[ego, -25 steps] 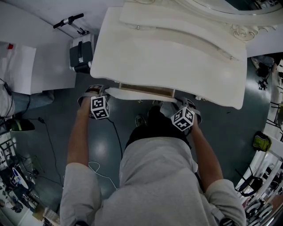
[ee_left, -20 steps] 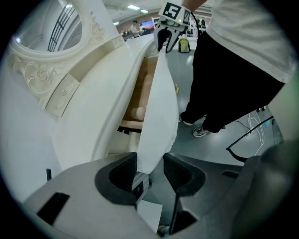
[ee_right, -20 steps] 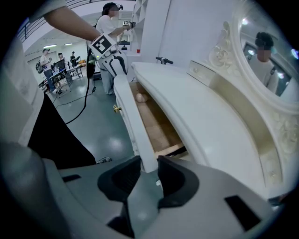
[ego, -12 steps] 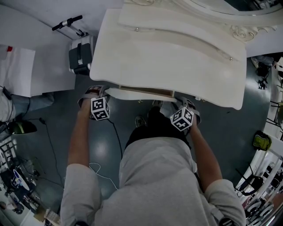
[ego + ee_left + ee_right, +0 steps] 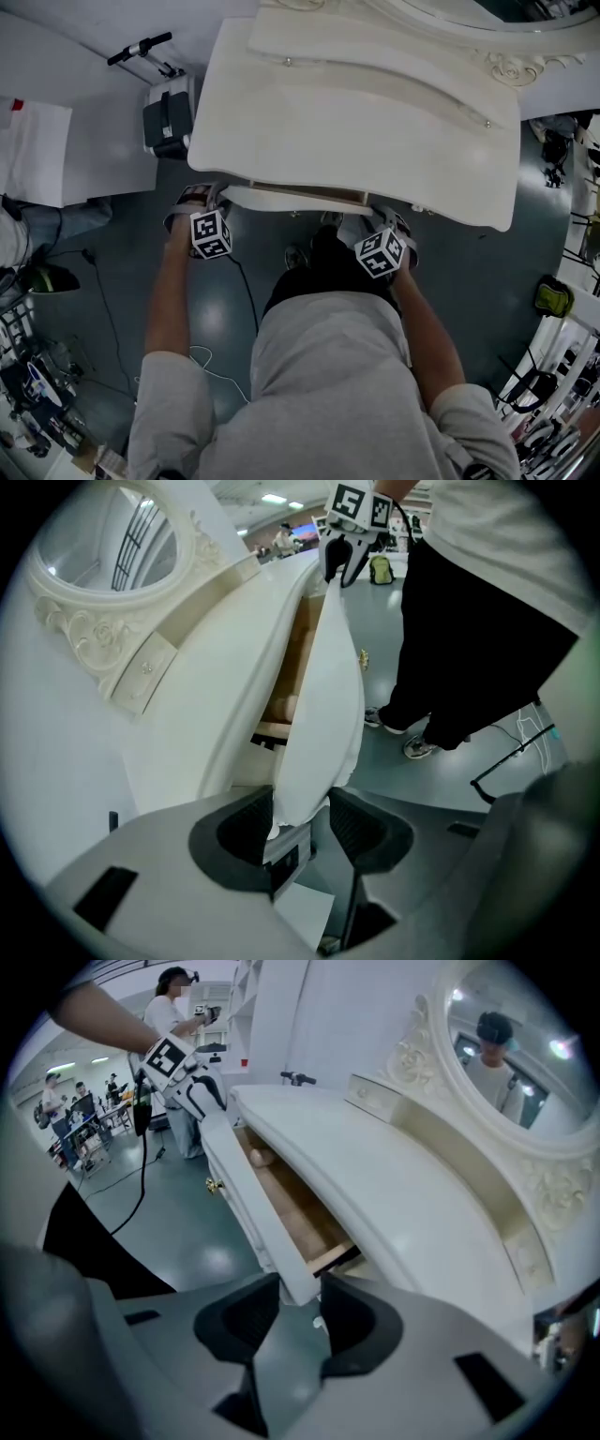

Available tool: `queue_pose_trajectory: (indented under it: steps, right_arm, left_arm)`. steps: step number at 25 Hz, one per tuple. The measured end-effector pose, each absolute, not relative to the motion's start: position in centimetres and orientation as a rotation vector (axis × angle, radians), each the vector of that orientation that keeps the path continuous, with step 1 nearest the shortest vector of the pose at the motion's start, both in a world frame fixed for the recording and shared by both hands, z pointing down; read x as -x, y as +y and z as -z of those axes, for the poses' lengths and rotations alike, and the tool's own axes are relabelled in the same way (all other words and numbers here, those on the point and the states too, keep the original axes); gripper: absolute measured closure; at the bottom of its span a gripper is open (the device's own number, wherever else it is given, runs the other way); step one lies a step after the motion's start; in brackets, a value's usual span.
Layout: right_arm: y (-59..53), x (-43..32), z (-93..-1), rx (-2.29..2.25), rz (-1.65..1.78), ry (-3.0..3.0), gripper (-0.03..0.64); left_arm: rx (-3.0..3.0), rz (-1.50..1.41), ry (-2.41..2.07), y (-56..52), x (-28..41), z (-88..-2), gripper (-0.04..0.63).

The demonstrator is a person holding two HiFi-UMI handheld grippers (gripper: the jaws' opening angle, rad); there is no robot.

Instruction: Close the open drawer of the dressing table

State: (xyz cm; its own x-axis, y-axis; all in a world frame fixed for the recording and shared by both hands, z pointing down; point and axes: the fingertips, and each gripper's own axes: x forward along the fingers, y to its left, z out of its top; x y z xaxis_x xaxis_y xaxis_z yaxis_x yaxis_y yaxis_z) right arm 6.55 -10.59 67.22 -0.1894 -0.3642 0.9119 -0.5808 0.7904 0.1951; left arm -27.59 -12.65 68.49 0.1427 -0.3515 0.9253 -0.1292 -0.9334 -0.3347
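The drawer [image 5: 309,194] of the white dressing table [image 5: 356,122] is found under the middle of the tabletop's front edge. It is pulled out only a little, so that a narrow strip of its wooden inside is shown.

The left gripper [image 5: 194,197] is held at the left end of the drawer and pointed steeply down. In the left gripper view its jaws are seen apart, having just been opening. The end of the white drawer front [image 5: 323,714] stands between them, and a slight gap is left at one pad.

The right gripper [image 5: 389,218] is held at the drawer's right end. Its jaws have also just been opening and are parted around the corner of the drawer front, which is not clamped.

A small brass knob [image 5: 213,1185] is fixed on the drawer front. An oval mirror [image 5: 516,1044] in a carved frame is carried at the tabletop's back edge.
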Motion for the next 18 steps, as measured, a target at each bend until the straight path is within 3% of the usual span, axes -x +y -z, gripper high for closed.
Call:
queue_pose_trajectory:
  steps: [18]
  right_arm:
    - [-11.8, -7.3, -67.2, -0.939, -0.402, -1.764, 0.466]
  left_arm:
    - [2.2, 1.842, 0.765, -13.9, 27.8, -68.1, 0.42]
